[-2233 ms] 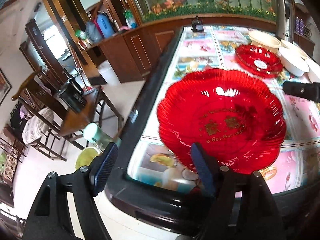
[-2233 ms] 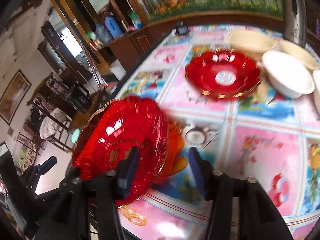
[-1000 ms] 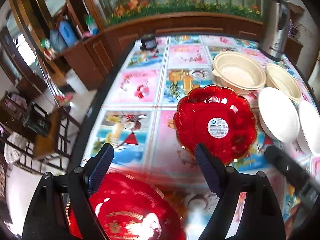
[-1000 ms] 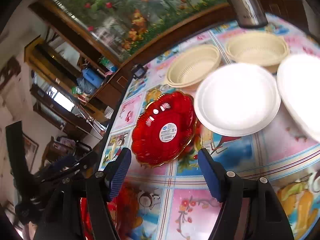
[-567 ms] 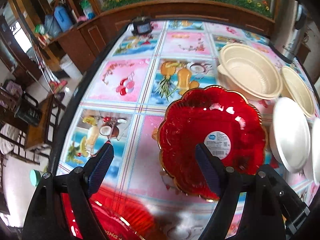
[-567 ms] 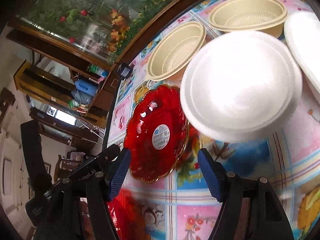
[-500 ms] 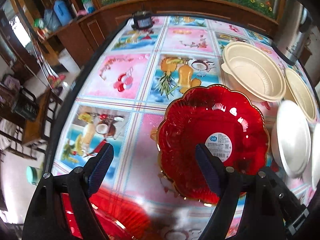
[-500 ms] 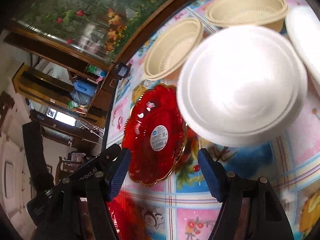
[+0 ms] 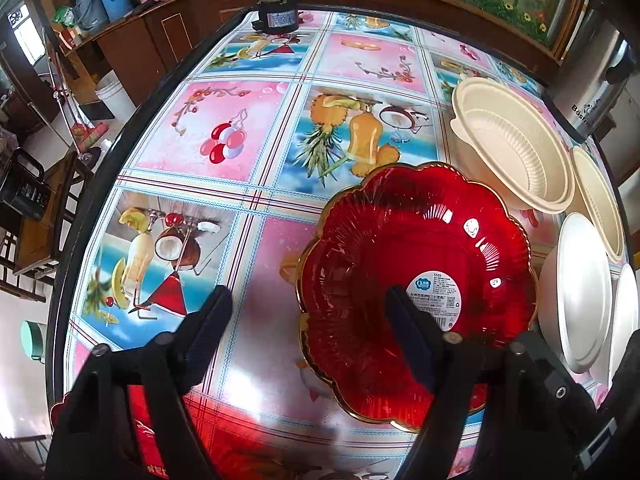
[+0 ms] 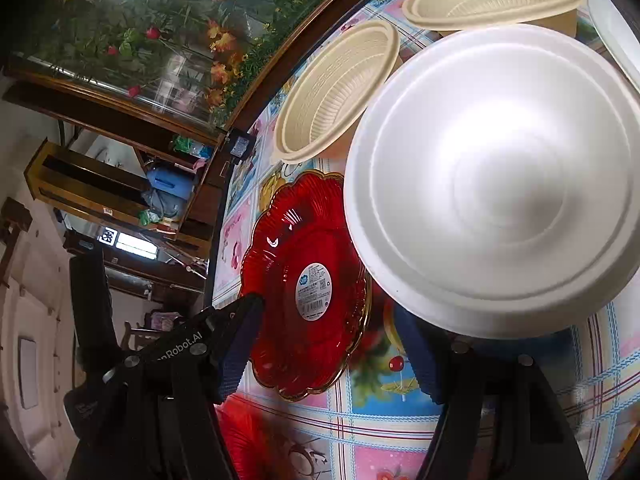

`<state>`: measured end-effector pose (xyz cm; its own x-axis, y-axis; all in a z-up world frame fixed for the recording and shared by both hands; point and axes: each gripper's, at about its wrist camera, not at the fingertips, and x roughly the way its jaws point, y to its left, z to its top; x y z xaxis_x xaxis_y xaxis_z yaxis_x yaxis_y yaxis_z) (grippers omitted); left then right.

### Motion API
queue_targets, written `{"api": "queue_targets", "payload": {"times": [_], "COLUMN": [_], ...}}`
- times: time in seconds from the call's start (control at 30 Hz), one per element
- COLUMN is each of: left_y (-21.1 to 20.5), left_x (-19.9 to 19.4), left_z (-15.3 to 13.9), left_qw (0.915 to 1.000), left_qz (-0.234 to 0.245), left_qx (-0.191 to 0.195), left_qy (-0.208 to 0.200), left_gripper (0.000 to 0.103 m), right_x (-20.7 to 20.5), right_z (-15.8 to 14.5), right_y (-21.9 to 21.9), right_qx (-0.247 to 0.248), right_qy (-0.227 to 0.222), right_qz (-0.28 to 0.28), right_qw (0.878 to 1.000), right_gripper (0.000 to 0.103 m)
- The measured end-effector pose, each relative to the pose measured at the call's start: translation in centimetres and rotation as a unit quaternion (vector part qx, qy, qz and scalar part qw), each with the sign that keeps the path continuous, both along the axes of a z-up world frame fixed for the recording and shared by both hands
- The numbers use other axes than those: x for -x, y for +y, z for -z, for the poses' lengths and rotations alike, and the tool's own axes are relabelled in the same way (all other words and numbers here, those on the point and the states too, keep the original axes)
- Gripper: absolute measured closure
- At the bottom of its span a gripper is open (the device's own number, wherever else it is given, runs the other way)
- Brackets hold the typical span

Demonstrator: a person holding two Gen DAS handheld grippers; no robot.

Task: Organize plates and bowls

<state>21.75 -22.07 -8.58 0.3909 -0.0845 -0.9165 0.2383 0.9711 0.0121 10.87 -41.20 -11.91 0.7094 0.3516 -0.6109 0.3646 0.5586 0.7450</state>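
Broadly, the counter (image 9: pixel 256 72) under its glossy fruit-and-flower printed cloth is seen carrying all the tableware. Toward its far right side two cream ribbed plastic bowls (image 9: pixel 516 148) are set side by side, with white foam bowls (image 10: pixel 496 184) just beside them, and the red scalloped translucent plastic plate with a gilt rim (image 9: pixel 412 288) lies flat next to the nearest white one. A second red plate (image 9: pixel 160 436) is partly hidden at the near edge. The left claw (image 9: pixel 308 332) is hung over the gilt plate's near-left rim, jaws closing, one finger above the dish and one outside; no pressing is shown. The right claw (image 10: pixel 328 344) is held moderately wide and empty, straddling that plate's edge. The plate is judged light, stiff, slick and somewhat brittle; its raised rim is best pinched.
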Motion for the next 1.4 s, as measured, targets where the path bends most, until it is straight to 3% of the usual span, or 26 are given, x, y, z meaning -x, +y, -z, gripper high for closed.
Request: {"api": "queue_targets", "payload": {"times": [0.07, 0.17, 0.23, 0.33, 0.53, 0.7, 1.07, 1.4], "left_y": [0.0, -0.4, -0.6, -0.1, 1.2, 1.2, 3.3, 3.2], "left_x": [0.1, 0.3, 0.6, 0.9, 1.5, 2.3, 4.5, 9.5], "left_z": [0.1, 0.3, 0.5, 0.3, 0.1, -0.7, -3.3, -6.4], "left_qw": [1.0, 0.9999, 0.9997, 0.999, 0.9968, 0.9974, 0.9953, 0.9927], "left_qz": [-0.003, -0.001, -0.007, -0.035, -0.059, -0.054, -0.05, -0.004], "left_qx": [0.005, 0.014, 0.017, 0.025, 0.053, 0.047, 0.076, 0.091], "left_qy": [0.003, 0.01, 0.016, 0.007, 0.005, -0.011, -0.035, -0.079], "left_gripper": [0.045, 0.061, 0.068, 0.079, 0.091, 0.091, 0.091, 0.091], "right_x": [0.1, 0.1, -0.1, -0.1, 0.1, 0.4, 1.4, 6.1], "right_z": [0.0, 0.1, 0.6, 1.8, 1.6, 1.3, -1.2, -4.5], "right_y": [-0.2, -0.2, -0.3, -0.8, -0.7, -0.5, 1.0, 2.1], "right_qx": [-0.006, 0.001, -0.001, -0.02, -0.01, 0.004, 0.046, 0.081], "right_qy": [-0.005, -0.004, 0.004, 0.017, 0.016, 0.015, -0.026, -0.065], "right_qz": [-0.001, 0.0, -0.002, -0.001, 0.002, 0.0, -0.012, -0.003], "right_qw": [1.0, 1.0, 1.0, 1.0, 1.0, 1.0, 0.999, 0.995], "right_gripper": [0.034, 0.045, 0.07, 0.093, 0.092, 0.092, 0.092, 0.091]}}
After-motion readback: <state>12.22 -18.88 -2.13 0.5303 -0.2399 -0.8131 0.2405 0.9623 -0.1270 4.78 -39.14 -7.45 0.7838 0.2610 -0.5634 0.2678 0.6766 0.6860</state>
